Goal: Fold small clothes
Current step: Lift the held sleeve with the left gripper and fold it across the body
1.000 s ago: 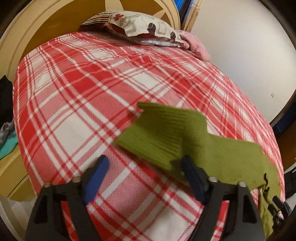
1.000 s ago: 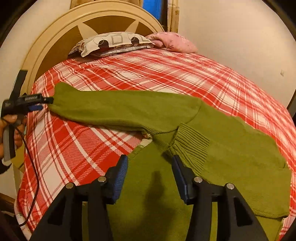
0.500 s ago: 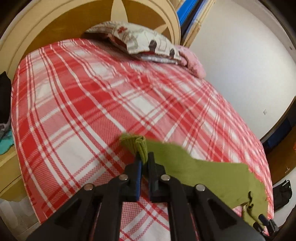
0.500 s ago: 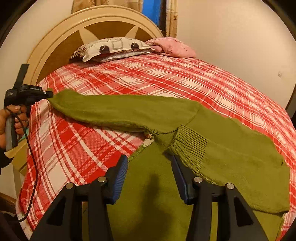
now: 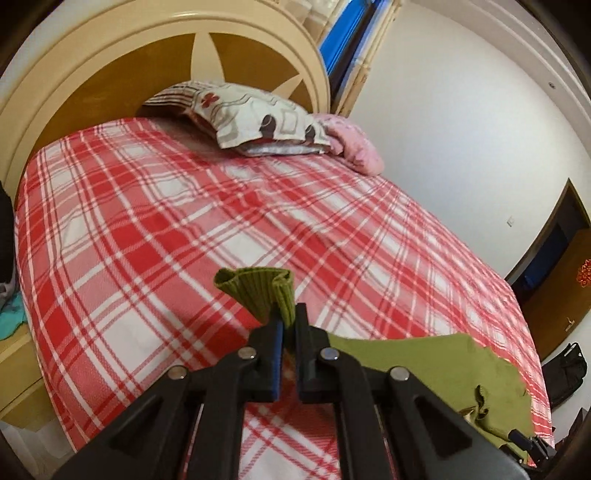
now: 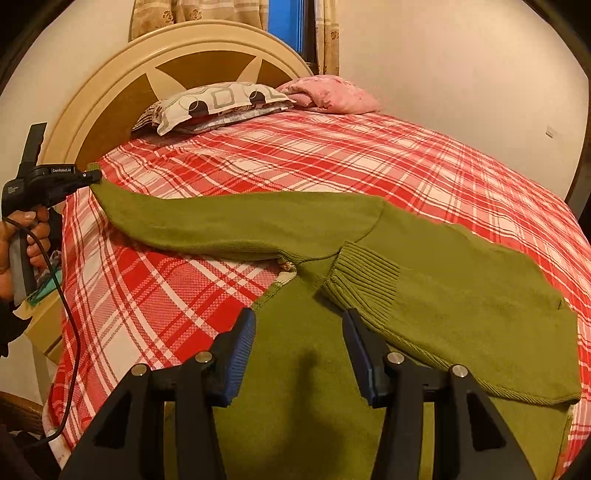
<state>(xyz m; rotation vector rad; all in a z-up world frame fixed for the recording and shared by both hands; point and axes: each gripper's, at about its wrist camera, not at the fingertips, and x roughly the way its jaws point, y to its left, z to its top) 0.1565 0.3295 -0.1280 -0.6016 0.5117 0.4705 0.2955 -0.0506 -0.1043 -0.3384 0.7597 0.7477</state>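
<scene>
On the plaid bed (image 6: 369,166), the green sweater (image 6: 461,295) fills the lower frame, one sleeve already folded. The left gripper (image 5: 289,317) pinches the other cuff (image 5: 258,290) (upper left); the right gripper (image 6: 299,325) hovers agape. Most folding remains.

A bed (image 6: 369,162) spread with a red-and-white plaid cover fills most of both views. At its head stands a rounded cream headboard (image 6: 122,77) with tan wooden panels between pale spokes. Two pillows lean against it: a patterned white one (image 6: 218,99) and, just beside it, a pink one (image 6: 332,92). Behind the headboard hang beige floral curtains (image 6: 325,33) around a strip of blue window (image 6: 286,22). The walls (image 5: 461,110) are plain and pale. To the right, a dark doorway (image 5: 554,240) opens beside what may be a wooden door.
</scene>
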